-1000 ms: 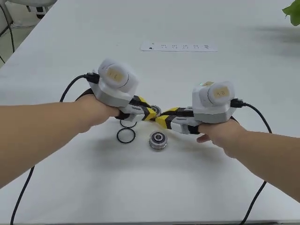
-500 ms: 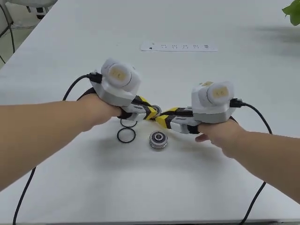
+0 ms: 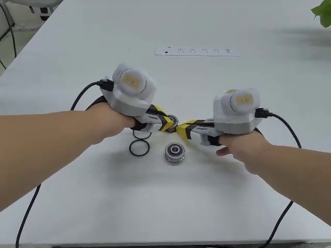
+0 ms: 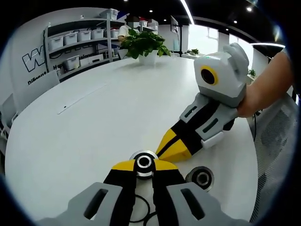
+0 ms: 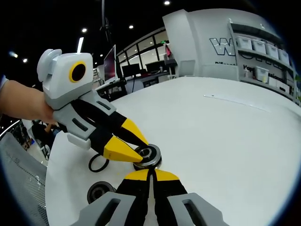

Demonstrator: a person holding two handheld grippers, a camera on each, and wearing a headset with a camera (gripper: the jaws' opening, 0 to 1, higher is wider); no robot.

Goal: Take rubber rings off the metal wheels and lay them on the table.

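Observation:
My left gripper [image 3: 169, 123] is shut on a small metal wheel [image 4: 144, 163], held just above the white table [image 3: 217, 82]; the same wheel [image 5: 147, 154] sits between its yellow tips in the right gripper view. My right gripper [image 3: 181, 129] comes in from the right with its jaws shut, the tips against the held wheel's rim [image 3: 171, 122]; I see nothing pinched between them. A second wheel [image 3: 175, 153] lies flat on the table below both grippers. Two black rubber rings lie to its left, one in the open [image 3: 139, 148] and one [image 3: 140, 136] partly under the left gripper.
A white power strip [image 3: 196, 51] lies farther back on the table. Black cables [image 3: 77, 98] trail from both grippers toward the near edge. A green plant [image 3: 323, 13] stands at the far right corner. Shelves with bins [image 4: 75, 40] line the wall.
My right gripper has drawn back slightly to the right, away from the held wheel. The left gripper, the loose wheel and the rings have stayed put.

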